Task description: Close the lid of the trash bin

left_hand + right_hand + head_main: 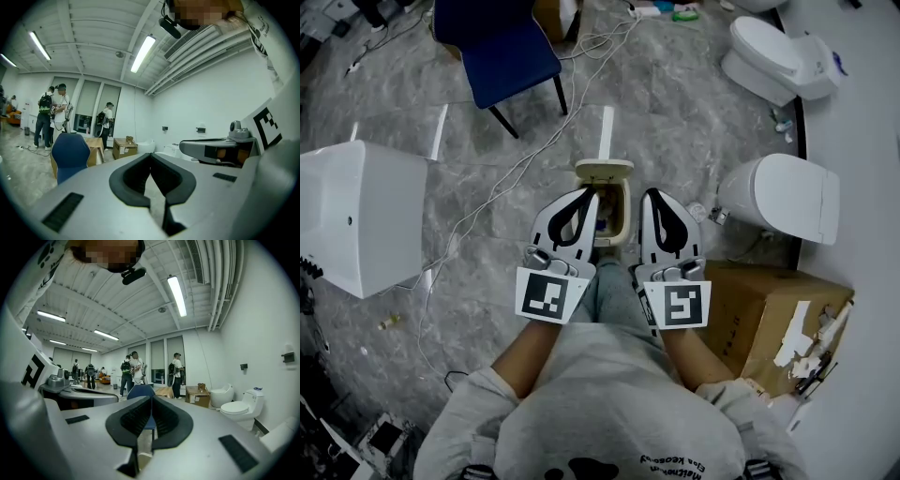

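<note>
A small beige trash bin [620, 223] stands on the grey floor right in front of me, seen in the head view. Its lid [604, 172] is swung up and back at the far side, and the opening shows some rubbish inside. My left gripper [587, 194] hangs over the bin's left rim and my right gripper [648, 194] over its right rim, both pointing forward. Neither visibly touches the bin. The left gripper view has the black pads meeting at the tips [151, 155] with nothing between them. My right gripper [151, 397] is likewise shut and empty. The bin is hidden in both gripper views.
A cardboard box [769, 314] sits close at my right, with a white toilet [783, 197] behind it and another toilet [773, 56] farther back. A white appliance [356, 216] stands at the left. A blue chair [508, 52] and white cables [520, 167] lie ahead. Several people [133, 369] stand far off.
</note>
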A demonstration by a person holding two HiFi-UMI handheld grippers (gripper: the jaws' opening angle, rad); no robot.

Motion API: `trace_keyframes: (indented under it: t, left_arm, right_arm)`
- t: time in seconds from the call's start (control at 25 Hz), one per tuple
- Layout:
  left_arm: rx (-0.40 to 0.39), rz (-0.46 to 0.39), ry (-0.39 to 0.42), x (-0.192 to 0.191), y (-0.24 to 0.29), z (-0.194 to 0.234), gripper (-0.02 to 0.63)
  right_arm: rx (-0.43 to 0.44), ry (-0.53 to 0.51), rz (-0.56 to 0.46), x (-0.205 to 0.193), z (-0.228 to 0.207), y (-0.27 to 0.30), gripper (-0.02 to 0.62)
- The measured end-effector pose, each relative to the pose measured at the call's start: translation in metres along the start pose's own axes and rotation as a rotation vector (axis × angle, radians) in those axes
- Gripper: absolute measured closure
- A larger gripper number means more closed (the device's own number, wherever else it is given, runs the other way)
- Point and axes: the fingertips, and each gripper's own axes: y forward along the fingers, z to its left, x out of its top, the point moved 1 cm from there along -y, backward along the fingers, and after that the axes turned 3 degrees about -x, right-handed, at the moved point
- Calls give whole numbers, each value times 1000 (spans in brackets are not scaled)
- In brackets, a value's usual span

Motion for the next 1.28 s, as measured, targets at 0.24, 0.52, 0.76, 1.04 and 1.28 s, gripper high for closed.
trace_keyframes:
  t: [0.24,0.52,0.76,1.04,1.28]
  left_arm:
    - [11,11,-18,-31,16,16,586]
    - [2,37,-14,-66,34,30,586]
    - [-11,49,-14,-95,52,39,586]
    - [26,62,-28,-133,64,56,586]
    - [46,90,-16,-169,70,73,586]
  right_arm:
    - [37,-16,4,-32,0,21,561]
    - [26,13,-6,-54,-5,46,561]
    - [56,-35,31,-90,-6,58,561]
    - [21,34,6,-117,-16,75,561]
    - [54,-26,43,-159,-23,82,561]
